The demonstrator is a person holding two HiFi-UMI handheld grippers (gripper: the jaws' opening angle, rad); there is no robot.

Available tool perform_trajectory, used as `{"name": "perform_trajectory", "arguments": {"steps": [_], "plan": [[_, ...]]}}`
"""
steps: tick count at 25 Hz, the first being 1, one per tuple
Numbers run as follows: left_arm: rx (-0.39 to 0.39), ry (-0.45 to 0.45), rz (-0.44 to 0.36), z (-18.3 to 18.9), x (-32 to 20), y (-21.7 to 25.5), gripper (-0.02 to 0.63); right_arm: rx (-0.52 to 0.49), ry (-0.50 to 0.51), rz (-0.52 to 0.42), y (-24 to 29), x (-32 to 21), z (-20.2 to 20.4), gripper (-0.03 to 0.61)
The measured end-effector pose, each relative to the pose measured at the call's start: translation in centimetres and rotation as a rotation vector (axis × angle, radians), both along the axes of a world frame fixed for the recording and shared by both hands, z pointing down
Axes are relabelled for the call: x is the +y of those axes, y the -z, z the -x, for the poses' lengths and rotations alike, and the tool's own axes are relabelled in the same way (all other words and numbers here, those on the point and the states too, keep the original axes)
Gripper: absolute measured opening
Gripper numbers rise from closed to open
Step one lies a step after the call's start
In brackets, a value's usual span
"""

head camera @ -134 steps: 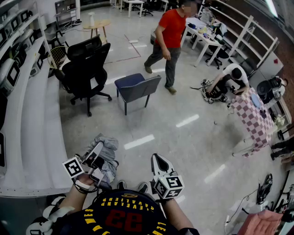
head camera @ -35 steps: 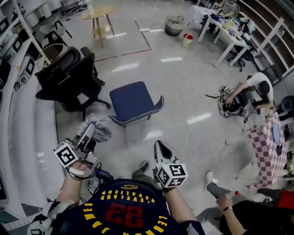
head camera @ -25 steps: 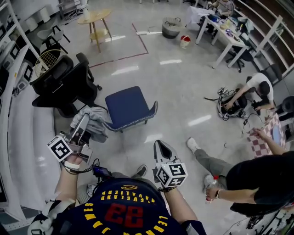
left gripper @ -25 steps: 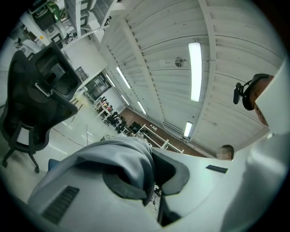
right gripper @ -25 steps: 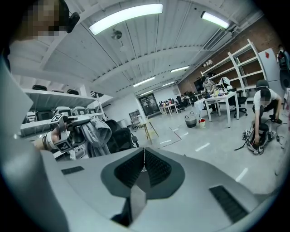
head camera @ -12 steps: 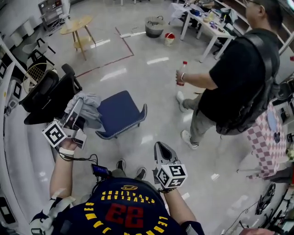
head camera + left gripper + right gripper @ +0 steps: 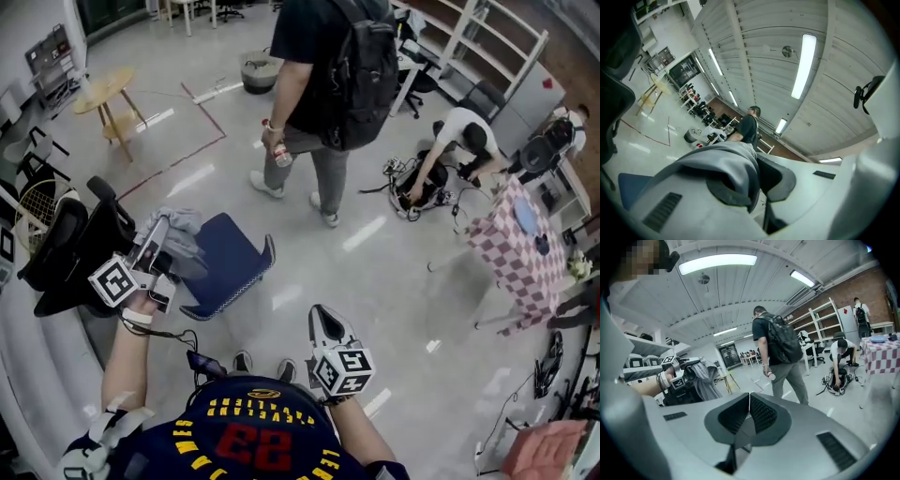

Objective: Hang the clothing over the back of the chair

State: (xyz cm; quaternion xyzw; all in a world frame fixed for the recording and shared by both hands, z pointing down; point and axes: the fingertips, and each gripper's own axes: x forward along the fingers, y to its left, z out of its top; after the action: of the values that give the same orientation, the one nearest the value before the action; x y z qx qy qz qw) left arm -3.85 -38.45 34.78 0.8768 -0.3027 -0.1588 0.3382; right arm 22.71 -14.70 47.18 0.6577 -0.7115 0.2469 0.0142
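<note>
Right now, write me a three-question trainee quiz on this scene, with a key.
1. True or false: the right hand-held gripper grips the grey clothing.
2. The standing person in black holds: A a bottle, B a racket, C a cup.
3. Has the clothing been hung on the blue chair?
Key: 1 false, it is shut and empty; 2 A; 3 no, the left hand-held gripper is shut on it.

Left hand-held gripper (image 7: pixel 758 185) clamped on grey clothing (image 7: pixel 724 159), blue chair (image 7: pixel 626 187) below, person (image 7: pixel 749 129) beyond
</note>
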Motion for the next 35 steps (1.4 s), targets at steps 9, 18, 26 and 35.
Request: {"name": "perform_trajectory", "arguments": {"steps": [9,18,26,35], "plan": [[0.002,-0.153,0.134,-3.5,-0.4,-8.0,0.028,0.005,-0.078,0.049,-2.1,0.1,0.8,0.012],[-0.026,-0.228,0.321,-6.7,2.3,-16.9,0.028,-0.008,-0.086,0.088,-4.0,-0.1,1.2,0.012],[-0.008,-0.348,0.479,-10.3,8.9,-21.7,0.028,-0.015,-0.089,0.117,-4.9,0.9,0.6,0.012],[-0.006,-0.497,0.581,-15.9,16.1,-24.8,0.028,-0.013,-0.063,0.132,-5.3,1.4,1.7,0.012]]}}
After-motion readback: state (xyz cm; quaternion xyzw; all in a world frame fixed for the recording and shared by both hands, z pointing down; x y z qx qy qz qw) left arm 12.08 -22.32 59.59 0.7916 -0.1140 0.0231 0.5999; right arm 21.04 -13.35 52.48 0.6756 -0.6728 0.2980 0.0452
